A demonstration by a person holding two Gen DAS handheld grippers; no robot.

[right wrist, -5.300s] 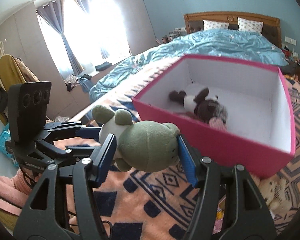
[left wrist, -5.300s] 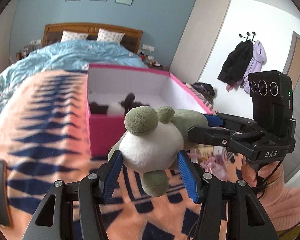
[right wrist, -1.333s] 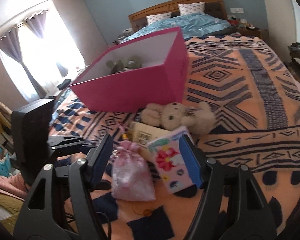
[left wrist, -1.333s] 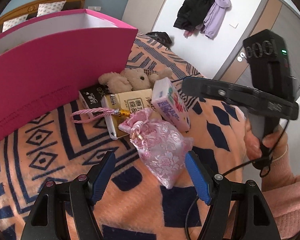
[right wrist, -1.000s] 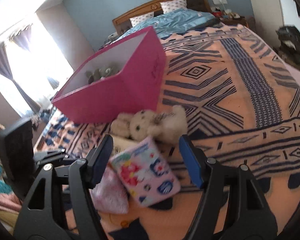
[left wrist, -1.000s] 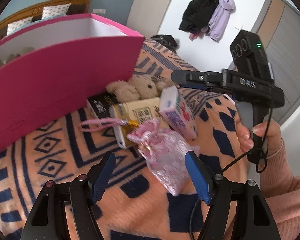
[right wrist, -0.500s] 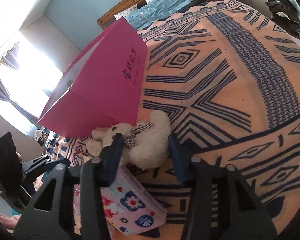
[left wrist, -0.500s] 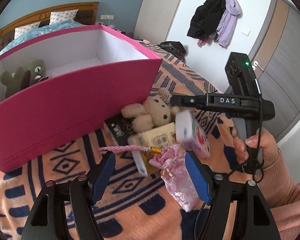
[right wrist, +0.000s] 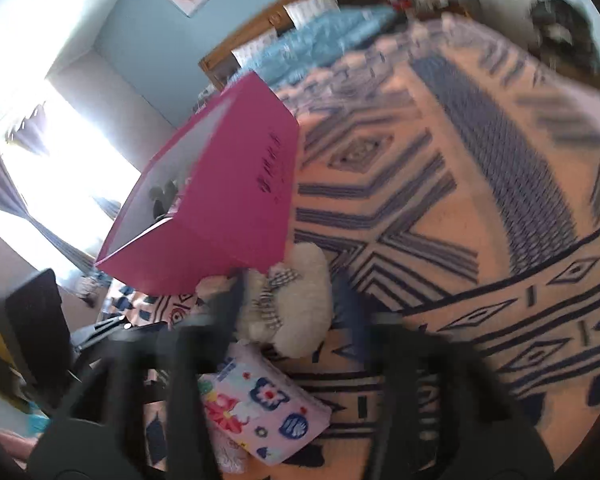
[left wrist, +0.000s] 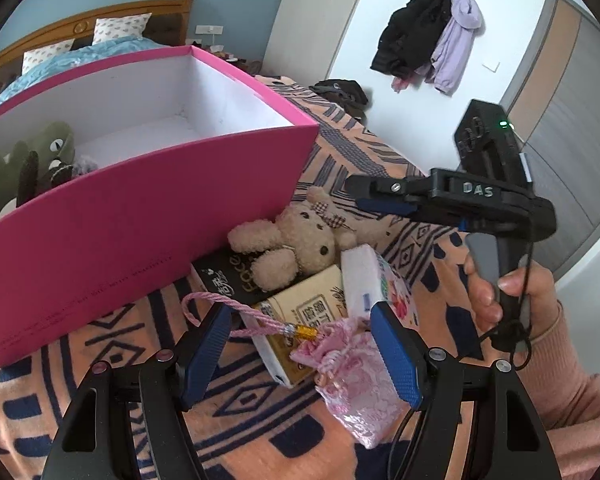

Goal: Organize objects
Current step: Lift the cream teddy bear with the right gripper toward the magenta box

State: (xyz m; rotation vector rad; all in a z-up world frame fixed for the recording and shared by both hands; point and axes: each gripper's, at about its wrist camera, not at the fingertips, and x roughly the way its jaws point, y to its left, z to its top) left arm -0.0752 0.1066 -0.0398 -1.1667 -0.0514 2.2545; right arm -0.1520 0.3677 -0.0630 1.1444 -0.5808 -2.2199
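Pink box (left wrist: 148, 216) sits far left on the bed; green plush (left wrist: 24, 156) already inside. Left tongs (left wrist: 300, 354) gape, empty, over the pink pouch (left wrist: 356, 376). Right tongs (right wrist: 288, 300) have just reopened around the cream bear (left wrist: 300, 240); we judge no grip yet. Only the left view shows the box interior; the right view is blurred.

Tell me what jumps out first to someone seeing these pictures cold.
The big bright pink cardboard box dominates, sitting open on the orange and navy patterned blanket with a green plush toy inside. Against its near wall lies a cream teddy bear among tissue packs and a pink brocade drawstring pouch. The right gripper reaches over the bear; its jaws have just been opening around it.
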